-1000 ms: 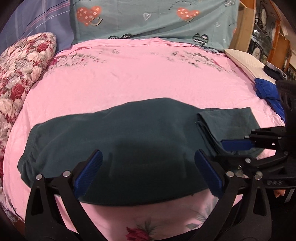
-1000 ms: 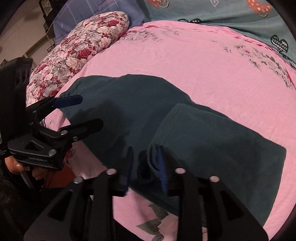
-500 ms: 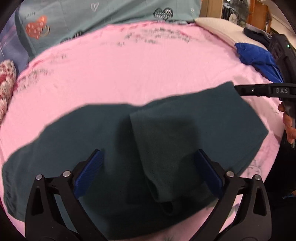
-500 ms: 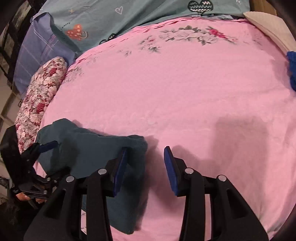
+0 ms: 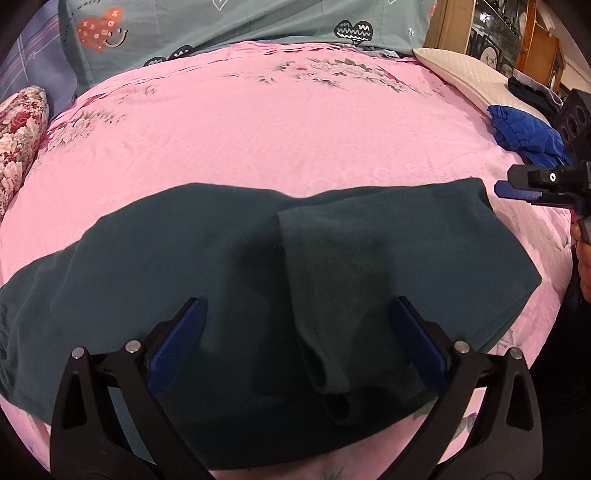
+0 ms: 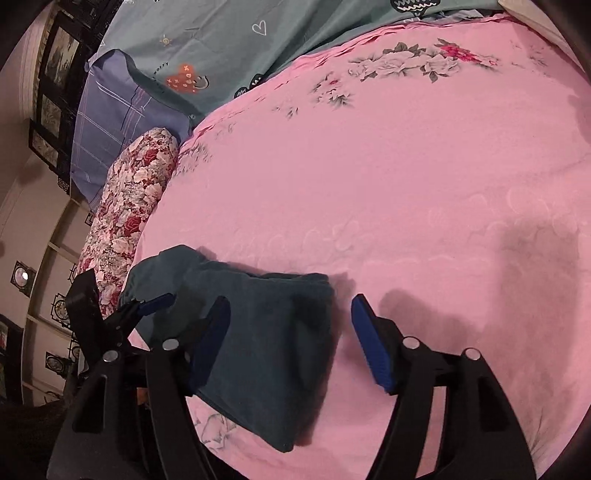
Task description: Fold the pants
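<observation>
The dark green pants [image 5: 258, 295] lie across the near part of a pink sheet [image 5: 295, 129], spread sideways in the left wrist view. One part is folded back over the rest, so a doubled layer covers the right half, and its edge runs down the middle of the cloth [image 5: 291, 277]. In the right wrist view the pants [image 6: 258, 332] show as a thick folded stack at the near left of the sheet [image 6: 369, 184].

The left gripper [image 5: 295, 343] hangs over the near edge of the pants with its blue pads [image 5: 177, 343] spread wide and nothing between them. The right gripper [image 6: 291, 332] is spread too, one finger over the folded stack and the other over bare sheet, holding nothing. In the left wrist view the right gripper [image 5: 532, 184] sits just beside the far right corner of the pants.

A flowered pillow [image 6: 129, 214] lies along the left side of the bed. A teal cover with heart prints [image 5: 240, 29] runs along the head, with a bluish checked pillow [image 6: 110, 122] at its left. On the right lie a cream pillow [image 5: 465, 77] and a bright blue garment [image 5: 524, 136].
</observation>
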A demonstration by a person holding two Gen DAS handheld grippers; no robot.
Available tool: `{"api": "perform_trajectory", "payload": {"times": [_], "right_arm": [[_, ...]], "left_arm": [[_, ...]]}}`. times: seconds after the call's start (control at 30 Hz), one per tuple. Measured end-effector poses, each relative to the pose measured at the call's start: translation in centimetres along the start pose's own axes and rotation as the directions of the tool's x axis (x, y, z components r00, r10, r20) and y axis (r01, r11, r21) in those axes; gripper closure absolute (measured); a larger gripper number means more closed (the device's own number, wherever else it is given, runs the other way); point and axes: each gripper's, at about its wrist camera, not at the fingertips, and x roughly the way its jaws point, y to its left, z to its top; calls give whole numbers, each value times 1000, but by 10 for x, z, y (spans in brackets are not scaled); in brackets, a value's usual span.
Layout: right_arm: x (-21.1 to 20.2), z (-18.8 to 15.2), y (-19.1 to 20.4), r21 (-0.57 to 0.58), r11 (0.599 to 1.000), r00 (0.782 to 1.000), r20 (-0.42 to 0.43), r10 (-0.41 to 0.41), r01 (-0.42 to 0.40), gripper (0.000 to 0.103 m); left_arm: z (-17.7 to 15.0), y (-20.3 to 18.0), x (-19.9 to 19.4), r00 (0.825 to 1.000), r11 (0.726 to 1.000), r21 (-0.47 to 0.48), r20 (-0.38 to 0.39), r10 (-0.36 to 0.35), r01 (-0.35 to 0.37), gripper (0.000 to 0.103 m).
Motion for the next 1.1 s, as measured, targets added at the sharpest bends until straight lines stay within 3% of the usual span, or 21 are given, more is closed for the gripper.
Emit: {"api": "perform_trajectory", "payload": {"times": [0.13, 0.2, 0.23, 0.3, 0.6, 0.73, 0.77, 0.83, 0.87, 0.97, 1.03, 1.1], "right_arm": [[28, -5, 10, -44, 999, 999, -44, -25, 23, 35], [37, -5, 17, -79, 996, 998, -50, -47, 42, 64], [38, -4, 18, -79, 997, 999, -43, -29, 26, 90], [31, 0, 23, -131, 990, 998, 0, -61, 61, 94], [-14, 29, 15, -172, 956, 970, 79, -228, 239, 95], [8, 28, -12, -157, 955, 966, -13, -257, 252, 94], [20, 25, -20, -159, 948, 957, -47, -288, 277, 89], [20, 23, -20, -166, 935, 947, -19, -321, 314, 74], [13, 24, -13, -168, 920, 934, 22, -356, 355, 68], [-15, 21, 29, -248, 890, 922, 162, -351, 382, 62], [-15, 13, 66, -332, 896, 954, 158, -253, 293, 61], [4, -2, 105, -449, 863, 973, 114, -199, 229, 61]], "left_arm": [[-2, 2, -1, 1000, 1000, -3, 2, 5, -5, 2], [-3, 3, -1, 1000, 1000, -7, 6, 6, -6, 2], [-3, 3, -1, 1000, 1000, -9, 9, 6, -6, 2], [-2, 1, 1, 1000, 1000, -10, 15, 10, -10, 2], [37, -38, 23, 1000, 1000, -11, 0, -10, 10, 2], [36, -46, 28, 1000, 1000, -7, -6, -20, 20, 2], [35, -43, 27, 1000, 999, -17, -4, -27, 27, 2], [30, -30, 18, 1000, 999, -48, 3, -21, 21, 2], [27, -24, 13, 1000, 998, -57, 7, -17, 18, 2], [13, 3, -12, 1000, 997, -82, 31, 1, 2, 2], [4, 28, -31, 998, 992, -128, 53, 31, -24, 2], [0, 47, -46, 995, 985, -168, 78, 55, -41, 2]]}}
